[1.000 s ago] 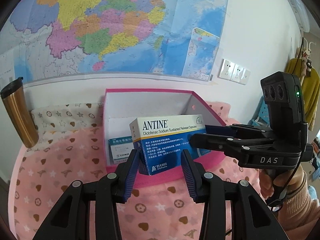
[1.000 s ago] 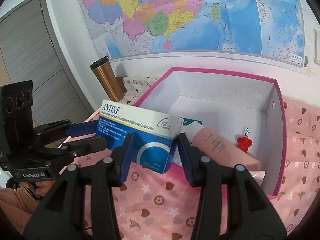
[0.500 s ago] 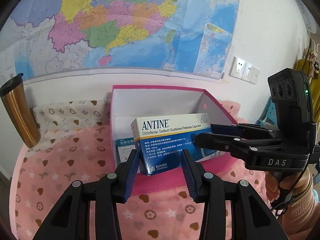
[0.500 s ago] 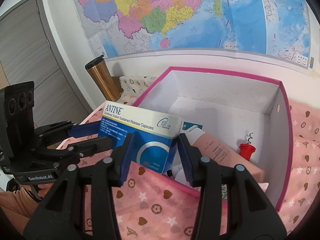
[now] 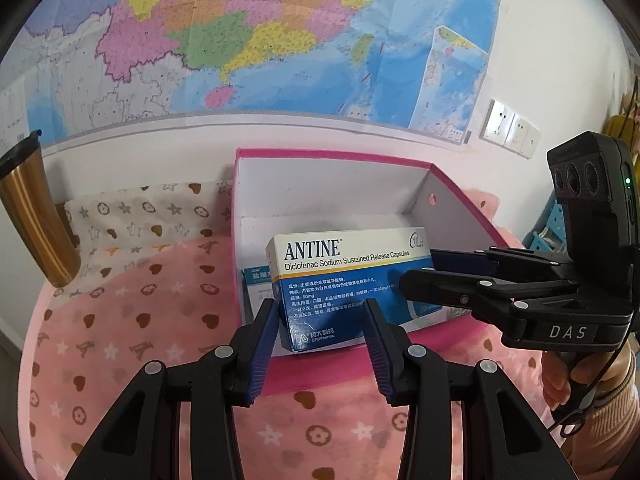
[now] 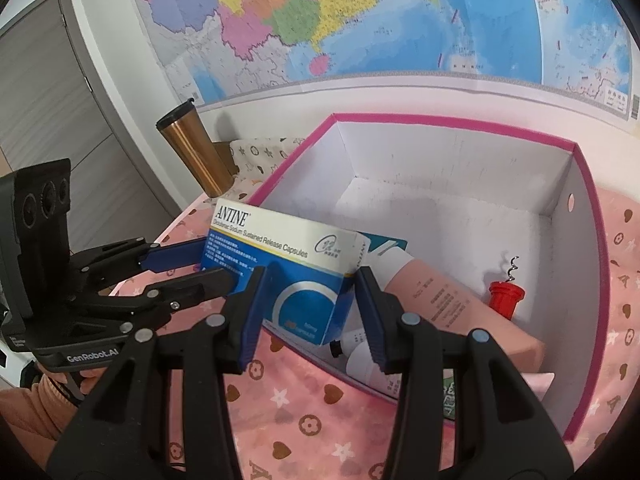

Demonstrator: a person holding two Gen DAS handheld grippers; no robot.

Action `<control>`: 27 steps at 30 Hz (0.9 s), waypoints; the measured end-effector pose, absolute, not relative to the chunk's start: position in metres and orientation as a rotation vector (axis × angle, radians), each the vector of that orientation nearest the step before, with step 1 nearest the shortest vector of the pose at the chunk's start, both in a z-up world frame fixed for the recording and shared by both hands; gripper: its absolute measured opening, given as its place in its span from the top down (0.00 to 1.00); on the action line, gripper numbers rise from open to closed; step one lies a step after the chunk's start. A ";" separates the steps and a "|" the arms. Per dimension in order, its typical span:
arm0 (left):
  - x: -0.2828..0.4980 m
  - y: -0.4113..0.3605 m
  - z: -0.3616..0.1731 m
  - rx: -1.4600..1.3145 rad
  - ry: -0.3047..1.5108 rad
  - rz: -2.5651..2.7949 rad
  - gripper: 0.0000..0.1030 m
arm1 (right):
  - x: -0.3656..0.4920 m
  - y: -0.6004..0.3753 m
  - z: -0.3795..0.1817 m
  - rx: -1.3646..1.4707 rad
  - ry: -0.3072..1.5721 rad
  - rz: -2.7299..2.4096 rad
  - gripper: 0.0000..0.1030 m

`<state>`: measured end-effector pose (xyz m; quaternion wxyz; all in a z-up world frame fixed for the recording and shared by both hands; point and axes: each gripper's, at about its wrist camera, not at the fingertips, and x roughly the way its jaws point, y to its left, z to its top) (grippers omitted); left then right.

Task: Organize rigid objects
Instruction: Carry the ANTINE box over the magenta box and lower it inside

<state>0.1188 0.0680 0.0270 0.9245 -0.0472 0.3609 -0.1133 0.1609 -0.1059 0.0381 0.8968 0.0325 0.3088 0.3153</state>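
Both grippers hold one blue and white ANTINE medicine box (image 5: 344,280) over the near rim of a pink box with a white inside (image 5: 340,176). My left gripper (image 5: 322,322) is shut on the ANTINE box's left end. My right gripper (image 6: 310,290) is shut on its right end (image 6: 296,280). The right gripper's fingers (image 5: 452,284) reach in from the right in the left wrist view. Inside the pink box (image 6: 452,128) lie a pink tube (image 6: 436,296), a red corkscrew (image 6: 506,296), a white bottle (image 6: 364,364) and a small teal carton (image 5: 256,284).
A gold tumbler with a black lid (image 5: 28,216) stands at the back left against the wall. A pink patterned cloth (image 5: 132,332) covers the surface. A large map (image 5: 248,36) hangs on the wall behind. Wall sockets (image 5: 512,132) sit at the right.
Both grippers have carried the ANTINE box a little further over the pink box's near rim, and the views have tilted up slightly. Both grips are unchanged.
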 end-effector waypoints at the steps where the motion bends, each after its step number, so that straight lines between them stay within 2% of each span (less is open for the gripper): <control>1: 0.120 0.068 0.027 -0.098 0.742 -0.231 0.59 | 0.162 -0.106 0.037 0.069 0.644 0.653 0.54; 27: 0.133 0.072 0.017 -0.093 0.776 -0.211 0.59 | 0.186 -0.097 0.019 0.097 0.726 0.656 0.54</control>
